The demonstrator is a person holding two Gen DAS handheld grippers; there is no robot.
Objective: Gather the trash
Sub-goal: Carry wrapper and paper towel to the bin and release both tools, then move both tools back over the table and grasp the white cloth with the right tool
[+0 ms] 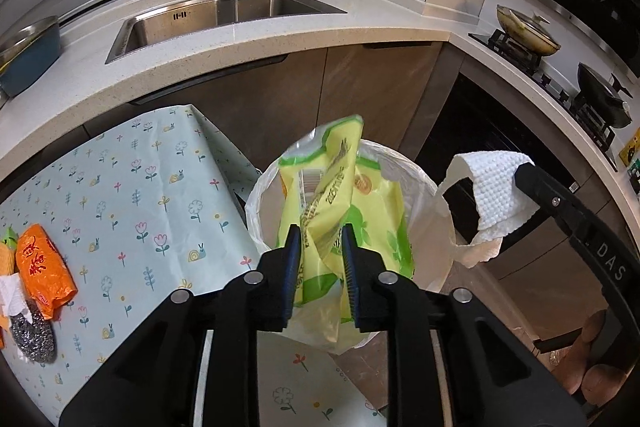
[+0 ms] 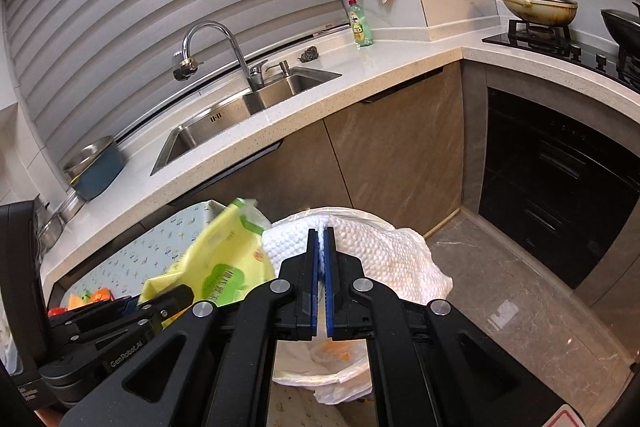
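Left wrist view: left gripper [image 1: 321,239] is sitting at lower centre of the frame, its blue pads parted a little, with a yellow-green wrapper [image 1: 340,195] standing between them. Whether the pads are pressing on the wrapper cannot be told; the film is filling the gap and crumpling against both. The wrapper is hanging over the open mouth of a white bin bag [image 1: 424,227], which is occupying the centre of the frame just right of a flower-print tablecloth [image 1: 132,195]. At the lower left edge of that cloth, an orange packet [image 1: 44,271] is lying just beside a steel scourer [image 1: 32,335], with a scrap of white paper touching both. At right of the frame, the right gripper's black arm is carrying a white paper towel [image 1: 492,187], near the bag's rim.

Right wrist view: right gripper [image 2: 321,239] is appearing at lower centre, pads almost together and pinching the paper towel [image 2: 384,251], which is draping to both sides of the tips directly above the bin bag [image 2: 336,375]. The wrapper [image 2: 224,267] is showing at left of centre, with the left gripper's black body below it. Upper half of the frame is taken by the sink [image 2: 224,131], a worktop [image 2: 360,83] and a green dish-soap bottle [image 2: 360,27].
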